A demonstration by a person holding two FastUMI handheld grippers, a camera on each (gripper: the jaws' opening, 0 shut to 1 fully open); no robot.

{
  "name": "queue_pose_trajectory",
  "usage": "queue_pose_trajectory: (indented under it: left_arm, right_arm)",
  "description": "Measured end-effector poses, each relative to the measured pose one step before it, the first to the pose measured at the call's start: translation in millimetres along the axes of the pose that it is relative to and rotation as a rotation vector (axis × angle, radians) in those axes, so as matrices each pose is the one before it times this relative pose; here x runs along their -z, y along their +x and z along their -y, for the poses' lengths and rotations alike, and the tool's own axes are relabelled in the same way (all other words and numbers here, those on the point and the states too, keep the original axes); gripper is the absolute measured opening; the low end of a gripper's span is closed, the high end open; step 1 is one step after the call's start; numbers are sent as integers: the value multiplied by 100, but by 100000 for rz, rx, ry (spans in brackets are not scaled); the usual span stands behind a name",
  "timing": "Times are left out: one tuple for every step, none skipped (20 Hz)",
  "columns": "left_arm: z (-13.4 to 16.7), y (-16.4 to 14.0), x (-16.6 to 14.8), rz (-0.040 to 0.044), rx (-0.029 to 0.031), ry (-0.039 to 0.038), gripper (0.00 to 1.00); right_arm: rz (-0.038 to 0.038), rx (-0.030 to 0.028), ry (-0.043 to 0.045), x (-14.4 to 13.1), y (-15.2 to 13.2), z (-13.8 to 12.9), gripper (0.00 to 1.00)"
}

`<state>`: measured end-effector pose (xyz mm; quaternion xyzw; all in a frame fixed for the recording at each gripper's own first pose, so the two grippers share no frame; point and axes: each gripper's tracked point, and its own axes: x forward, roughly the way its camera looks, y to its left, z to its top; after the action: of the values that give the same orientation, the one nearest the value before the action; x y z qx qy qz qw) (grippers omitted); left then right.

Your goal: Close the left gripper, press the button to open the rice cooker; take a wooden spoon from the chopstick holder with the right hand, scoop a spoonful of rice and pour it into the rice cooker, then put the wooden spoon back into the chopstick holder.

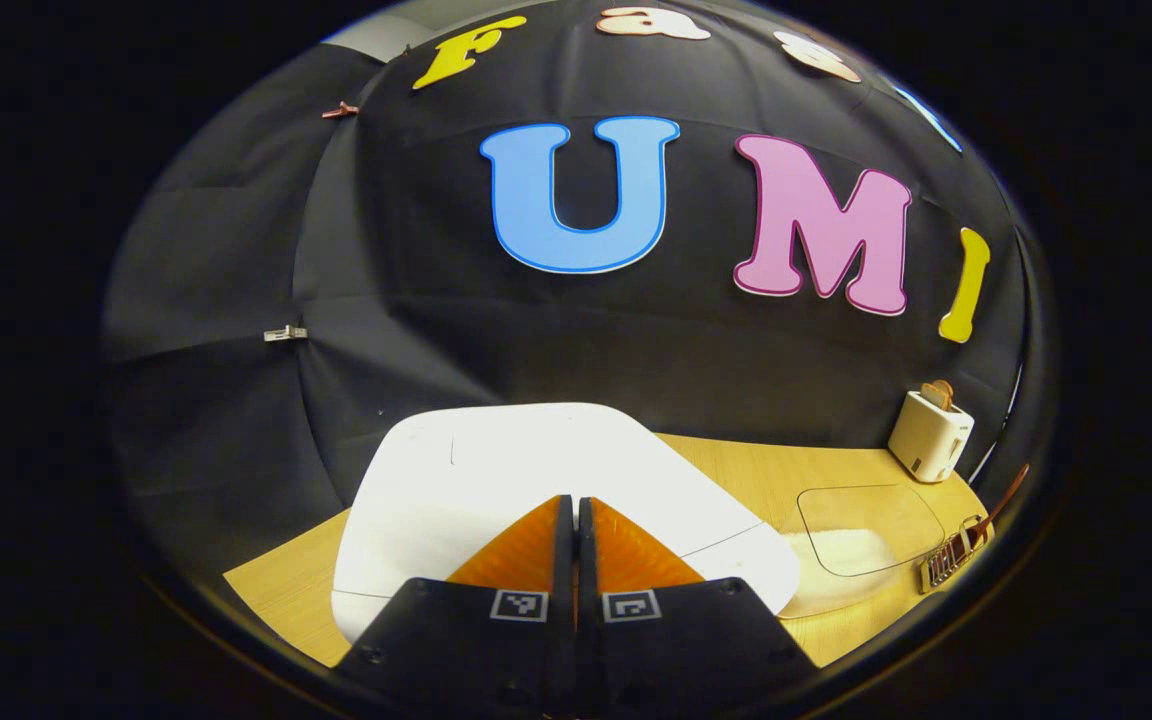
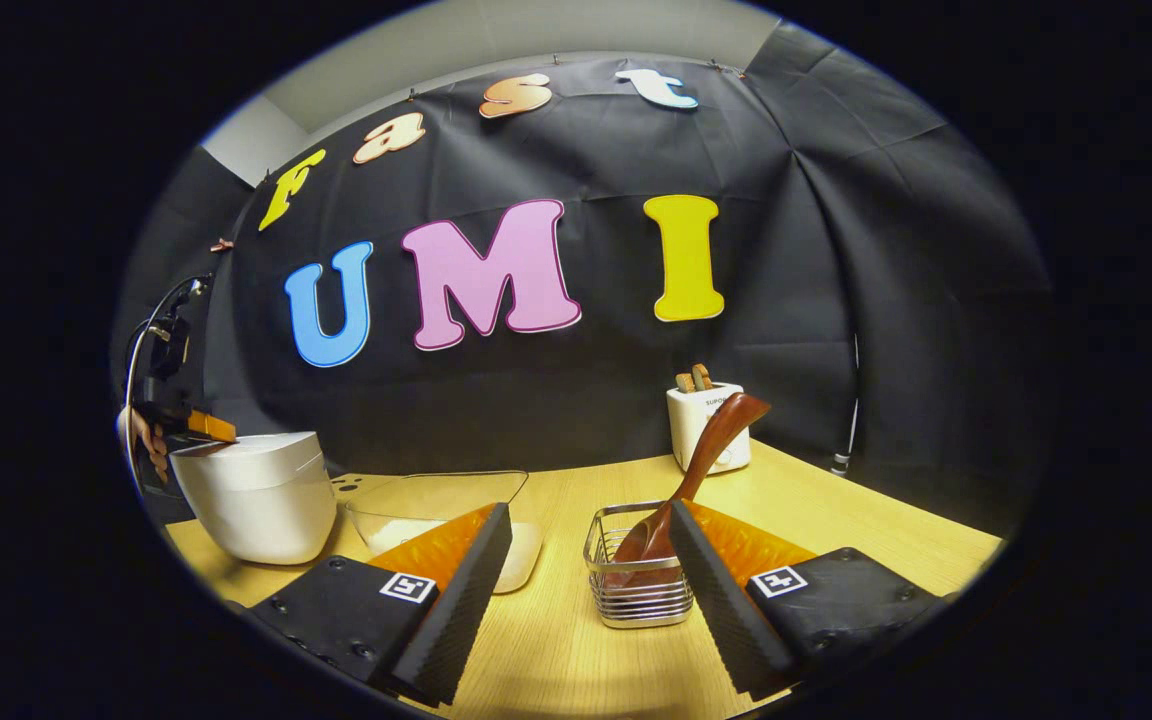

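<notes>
Counter: the pale wooden counter [image 2: 816, 520] carries everything; nothing stands loose near its edge, so little risk there.
Rice cooker: the white, rounded rice cooker [image 1: 546, 480] sits at the near left, lid down. The button is hidden from me, so a press landing off it, on plain lid, would leave the cooker shut; a hard sideways shove might slide the body.
Rice container: the clear plastic container with white rice [image 2: 436, 515] stands just right of the cooker. A full scoop tipped too early could spill grains on the counter between the two.
Toaster: the small cream toaster [image 2: 706, 425] stands far right, well apart and out of the way.
Chopstick holder: the square wire-basket chopstick holder [image 2: 636, 580] is at the near middle. It looks light, so a pull at a slant could tip or drag it.
Wooden spoon: the dark brown wooden spoon [image 2: 696, 470] leans in the holder, bowl down, handle up and to the right. Its smooth handle may twist in a loose pinch.
Left claw: the left claw [image 1: 576, 530] is pressed together, empty, tips just over the cooker lid.
Right claw: the right claw [image 2: 591, 560] is spread wide, empty, the holder between its fingers. Closing now would likely catch the basket, not the handle.
</notes>
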<state>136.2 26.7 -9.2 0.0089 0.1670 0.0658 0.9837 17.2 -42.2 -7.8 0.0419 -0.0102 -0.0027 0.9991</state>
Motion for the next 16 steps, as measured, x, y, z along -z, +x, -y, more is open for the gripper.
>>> queue_pose_trajectory:
  left_arm:
    - [109, 237, 259, -1822, 154, 1181, 6]
    - [-78, 31, -5, -1271, 87, -1448, 6]
    - [-30, -92, -31, -1335, 752, -2378, 6]
    - [-14, 28, 42, -1075, 898, -3515, 6]
    - [99, -108, 235, -1093, 372, 26, 6]
    - [139, 52, -95, -507, -962, 3209, 6]
    - [-11, 139, 26, 380, -1776, 1497, 6]
    - [48, -3, -589, 1555, -2145, 2236, 6]
    - [-102, -106, -316, -353, -2282, 1098, 6]
    - [253, -329, -455, 1664, 461, -1013, 6]
    - [145, -312, -707, 3480, 272, -1323, 6]
    - [-180, -357, -682, 3374, -292, -130, 5]
    - [-116, -761, -396, 3389, -125, -597, 5]
    - [-145, -622, -838, 4271, 735, -599, 5]
    - [-171, -667, -745, 3757, 510, -807, 5]
    - [-72, -342, -812, 3031, 1237, -1029, 5]
  right_arm:
    - [98, 230, 627, 152, -20, 137, 98]
    - [50, 459, 908, 111, -27, 219, 98]
    - [-75, 411, 1127, 181, -103, 249, 98]
    - [48, 523, 1186, 166, -73, 221, 98]
    - [43, 569, 1132, 175, -114, 226, 98]
    - [13, 412, 903, 132, 52, 162, 98]
    - [118, 504, 825, 21, 93, 223, 98]
    - [-198, 263, 956, 16, 84, 97, 98]
    - [-470, -335, 1159, 9, 139, -111, 98]
    - [-412, -1077, 666, -178, -47, -323, 98]
    - [-102, -499, -484, -217, -163, -191, 98]
    - [346, 192, -1769, -320, -145, 48, 98]
    - [1002, 724, -2152, -479, -227, 114, 98]
    - [1239, 920, -1728, -549, -130, 151, 98]
    - [874, 346, -1035, -356, -106, -73, 98]
    - [312, -150, -526, -262, -151, -248, 98]
